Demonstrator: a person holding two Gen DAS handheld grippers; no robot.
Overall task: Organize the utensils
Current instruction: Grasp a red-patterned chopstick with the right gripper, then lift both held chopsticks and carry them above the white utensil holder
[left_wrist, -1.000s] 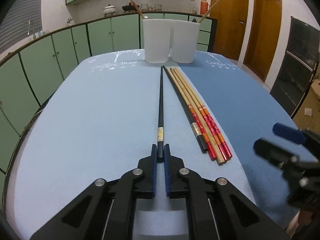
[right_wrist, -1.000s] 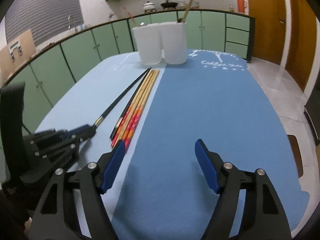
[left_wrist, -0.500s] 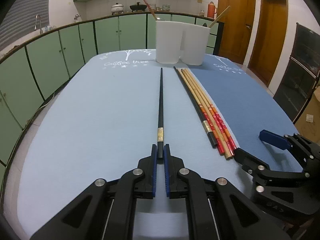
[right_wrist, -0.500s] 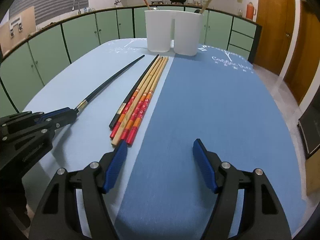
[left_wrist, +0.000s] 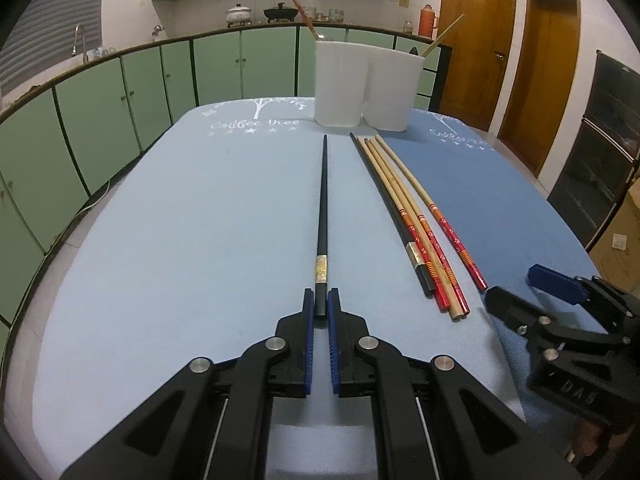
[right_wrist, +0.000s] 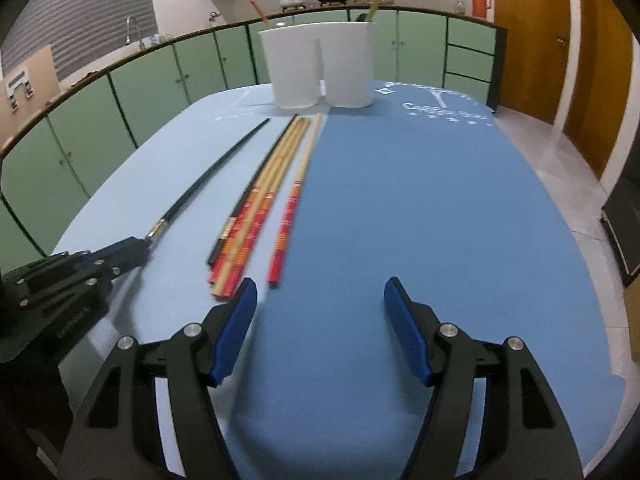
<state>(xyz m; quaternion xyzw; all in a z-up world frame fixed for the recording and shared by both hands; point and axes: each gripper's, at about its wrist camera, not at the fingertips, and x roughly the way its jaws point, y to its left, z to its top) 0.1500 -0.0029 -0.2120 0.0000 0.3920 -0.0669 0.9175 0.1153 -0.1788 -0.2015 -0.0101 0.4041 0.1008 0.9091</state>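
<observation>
A table draped in a two-tone blue cloth (left_wrist: 168, 240) fills a kitchen lined with green cabinets (left_wrist: 100, 120) and, at the right, wooden doors (left_wrist: 476, 36). At the table's far end stand two white containers (left_wrist: 366, 84), touching, each with a chopstick leaning out. The cloth's darker half, toward the doors, lies bare, and its near right edge drops to a tiled floor. The left gripper (left_wrist: 321, 306) angles down over the pale half, its jaws closed tight on the near end of a black chopstick (left_wrist: 323, 208), which lies pointing at the containers. Just to its right rests a bundle of chopsticks (left_wrist: 416, 232), with one red-handled chopstick (right_wrist: 286, 224) lying slightly apart. The right gripper (right_wrist: 320, 300) hovers beside that stray stick, jaws closing with nothing between them.
</observation>
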